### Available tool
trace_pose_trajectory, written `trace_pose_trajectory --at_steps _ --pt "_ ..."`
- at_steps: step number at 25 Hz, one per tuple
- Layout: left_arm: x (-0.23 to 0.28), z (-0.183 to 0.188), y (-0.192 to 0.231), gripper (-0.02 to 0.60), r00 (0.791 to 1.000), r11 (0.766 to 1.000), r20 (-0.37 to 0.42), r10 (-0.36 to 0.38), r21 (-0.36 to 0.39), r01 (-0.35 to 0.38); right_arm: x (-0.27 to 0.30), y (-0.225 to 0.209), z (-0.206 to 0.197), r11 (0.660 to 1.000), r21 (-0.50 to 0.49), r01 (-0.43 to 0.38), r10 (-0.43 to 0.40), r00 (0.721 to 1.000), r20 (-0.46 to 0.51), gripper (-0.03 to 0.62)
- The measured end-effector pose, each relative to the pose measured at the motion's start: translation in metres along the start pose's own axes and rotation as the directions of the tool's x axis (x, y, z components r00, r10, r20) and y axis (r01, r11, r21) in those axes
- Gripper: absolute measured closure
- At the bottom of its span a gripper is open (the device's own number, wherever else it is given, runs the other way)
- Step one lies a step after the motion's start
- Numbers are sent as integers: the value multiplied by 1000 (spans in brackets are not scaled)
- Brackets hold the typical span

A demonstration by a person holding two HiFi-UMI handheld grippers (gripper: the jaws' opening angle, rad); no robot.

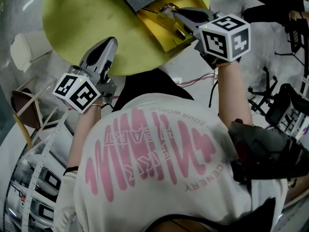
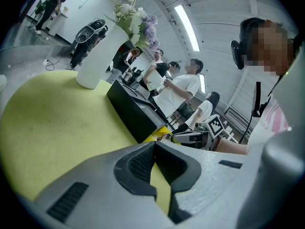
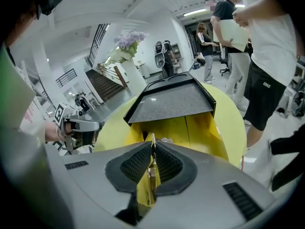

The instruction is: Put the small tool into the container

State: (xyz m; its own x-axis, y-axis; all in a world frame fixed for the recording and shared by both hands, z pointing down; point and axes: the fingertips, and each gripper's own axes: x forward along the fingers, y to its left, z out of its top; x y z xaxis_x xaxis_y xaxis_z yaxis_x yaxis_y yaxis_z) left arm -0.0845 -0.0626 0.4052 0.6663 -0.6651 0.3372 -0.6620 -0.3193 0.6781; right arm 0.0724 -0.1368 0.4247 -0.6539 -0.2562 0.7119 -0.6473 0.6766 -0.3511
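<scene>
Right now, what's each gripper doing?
Left gripper: jaws shut, nothing between them.
Right gripper: jaws shut on the small tool.

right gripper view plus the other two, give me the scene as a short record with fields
right tongs: shut on the small tool
small tool: thin, metallic, tip pointing toward the container; held, not yet released
container: yellow, open on the near side, dark lid over its far part
left tongs: shut, nothing between them, over the table
table: round, yellow-green
also on table: white vase with flowers
</scene>
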Motion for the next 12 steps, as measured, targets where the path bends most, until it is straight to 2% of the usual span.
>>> trace_pose_trajectory --at_steps 12 --pt "-1 3 -5 574 1000 1000 5 -2 2 2 -5 -5 2 1000 -1 13 -13 1000 -9 557"
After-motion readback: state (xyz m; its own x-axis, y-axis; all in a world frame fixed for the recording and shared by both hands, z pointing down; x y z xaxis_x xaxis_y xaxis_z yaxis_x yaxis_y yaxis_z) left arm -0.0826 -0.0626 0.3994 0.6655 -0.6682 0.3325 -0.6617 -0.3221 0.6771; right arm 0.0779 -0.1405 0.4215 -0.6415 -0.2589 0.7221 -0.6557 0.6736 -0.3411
